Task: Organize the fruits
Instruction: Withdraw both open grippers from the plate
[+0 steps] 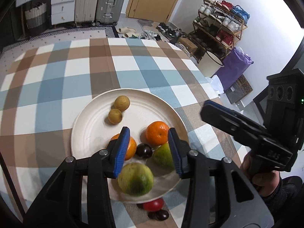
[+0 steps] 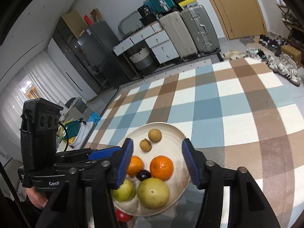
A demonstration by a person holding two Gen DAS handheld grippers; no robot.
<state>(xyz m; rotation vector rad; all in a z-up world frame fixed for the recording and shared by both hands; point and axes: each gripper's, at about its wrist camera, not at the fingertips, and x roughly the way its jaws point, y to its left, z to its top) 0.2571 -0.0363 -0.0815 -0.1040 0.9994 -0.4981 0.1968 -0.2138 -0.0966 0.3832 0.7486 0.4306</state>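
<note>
A white plate [image 1: 85,129] on the checked tablecloth holds two small brown longans [image 1: 122,103], two oranges [image 1: 157,133], a dark plum [image 1: 143,150] and two green-yellow fruits [image 1: 135,179]. My left gripper [image 1: 148,131] hovers over the plate's near side, open, its blue pads apart and touching no fruit. My right gripper [image 2: 157,141] hangs over the same plate [image 2: 171,126], open with nothing between its pads. In the right wrist view the oranges [image 2: 161,166] and green-yellow fruits [image 2: 153,192] lie below it. A red fruit [image 1: 153,204] and a dark one [image 1: 159,215] lie off the plate at its near rim.
The right gripper [image 1: 209,110], held by a hand [image 1: 262,178], is close beside the left one. The table's right edge [image 1: 207,79] drops to a floor with bags and a shoe rack [image 1: 218,24]. Suitcases [image 2: 191,30] and drawers stand beyond the far edge.
</note>
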